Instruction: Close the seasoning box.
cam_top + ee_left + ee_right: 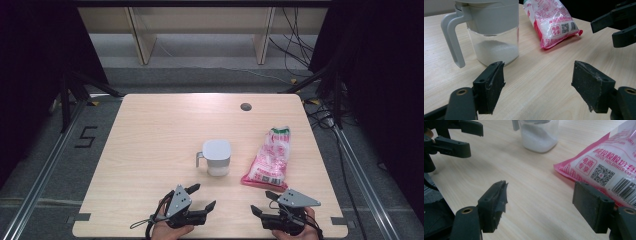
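- The lidded jar (217,157) stood near the table (150,150) centre, white granules filling only its bottom; the sealed pink bag (267,159) lay flat at its 3 o'clock, apart.
- Left gripper (204,196) at the jar's 7 o'clock and right gripper (264,202) at its 5 o'clock had jaws spread wide, holding nothing.
- Judged: the work was barely begun, with bag unopened and pouring left.
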A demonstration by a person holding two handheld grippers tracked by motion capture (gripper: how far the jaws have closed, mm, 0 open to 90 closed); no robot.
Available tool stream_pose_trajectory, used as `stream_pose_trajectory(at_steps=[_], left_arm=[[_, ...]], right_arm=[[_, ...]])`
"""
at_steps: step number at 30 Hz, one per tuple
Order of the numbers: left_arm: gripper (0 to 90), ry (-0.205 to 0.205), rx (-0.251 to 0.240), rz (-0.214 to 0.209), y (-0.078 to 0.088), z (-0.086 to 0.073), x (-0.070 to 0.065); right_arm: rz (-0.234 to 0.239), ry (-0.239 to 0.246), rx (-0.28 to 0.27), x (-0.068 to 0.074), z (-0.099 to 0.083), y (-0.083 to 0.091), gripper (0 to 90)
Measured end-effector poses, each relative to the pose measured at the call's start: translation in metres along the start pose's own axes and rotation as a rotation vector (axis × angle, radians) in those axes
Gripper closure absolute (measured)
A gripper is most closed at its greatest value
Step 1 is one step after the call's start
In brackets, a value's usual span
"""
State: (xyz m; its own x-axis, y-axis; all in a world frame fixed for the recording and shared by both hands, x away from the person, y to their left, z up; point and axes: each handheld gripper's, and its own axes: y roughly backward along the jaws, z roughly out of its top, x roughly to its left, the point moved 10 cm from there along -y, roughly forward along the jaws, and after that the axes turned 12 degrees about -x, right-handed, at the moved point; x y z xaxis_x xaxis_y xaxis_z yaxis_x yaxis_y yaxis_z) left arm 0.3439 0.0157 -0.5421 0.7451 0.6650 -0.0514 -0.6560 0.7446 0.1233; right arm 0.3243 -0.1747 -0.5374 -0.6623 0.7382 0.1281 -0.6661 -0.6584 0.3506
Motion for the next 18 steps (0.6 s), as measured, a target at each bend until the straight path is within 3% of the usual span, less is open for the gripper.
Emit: stream_pose_trajectory(at_steps=[1, 2, 3, 6, 9, 11, 12, 14, 17, 18], left_arm=[[25.2, 0.000, 0.000, 0.000, 0.000, 0.000, 0.000], [25.2, -0.017, 0.006, -0.007, 0.001, -0.001, 0.001], [25.1, -0.016, 0.008, -0.006, 0.001, -0.002, 0.000], [24.9, 0.027, 0.002, -0.015, 0.001, -0.004, -0.005], [24.9, 0.022, 0.007, -0.016, 0.002, -0.005, -0.007], [24.8, 0.031, -0.002, -0.019, 0.001, -0.005, -0.009], [24.8, 0.022, 0.005, -0.015, 0.003, -0.006, -0.009], [24.8, 0.023, 0.005, -0.018, 0.003, -0.006, -0.009], [24.7, 0.030, -0.004, -0.018, 0.002, -0.007, -0.010], [24.7, 0.017, 0.019, -0.011, 0.003, -0.009, -0.009]], right_arm=[[0.000, 0.000, 0.000, 0.000, 0.000, 0.000, 28.1], [-0.005, -0.032, 0.016, 0.003, -0.002, 0.001, 27.9], [0.001, -0.007, 0.018, 0.001, -0.003, 0.001, 27.4], [-0.007, -0.009, 0.032, 0.002, -0.006, 0.003, 26.7], [-0.013, 0.003, 0.024, 0.001, -0.006, 0.004, 24.8], [-0.017, -0.019, 0.040, 0.003, -0.009, 0.005, 24.3], [-0.012, 0.018, 0.046, 0.002, -0.011, 0.005, 23.2], [-0.007, 0.045, 0.056, 0.002, -0.013, 0.005, 22.4], [-0.015, 0.053, 0.064, 0.003, -0.014, 0.006, 21.7], [-0.011, 0.058, 0.072, 0.004, -0.015, 0.006, 21.5]])
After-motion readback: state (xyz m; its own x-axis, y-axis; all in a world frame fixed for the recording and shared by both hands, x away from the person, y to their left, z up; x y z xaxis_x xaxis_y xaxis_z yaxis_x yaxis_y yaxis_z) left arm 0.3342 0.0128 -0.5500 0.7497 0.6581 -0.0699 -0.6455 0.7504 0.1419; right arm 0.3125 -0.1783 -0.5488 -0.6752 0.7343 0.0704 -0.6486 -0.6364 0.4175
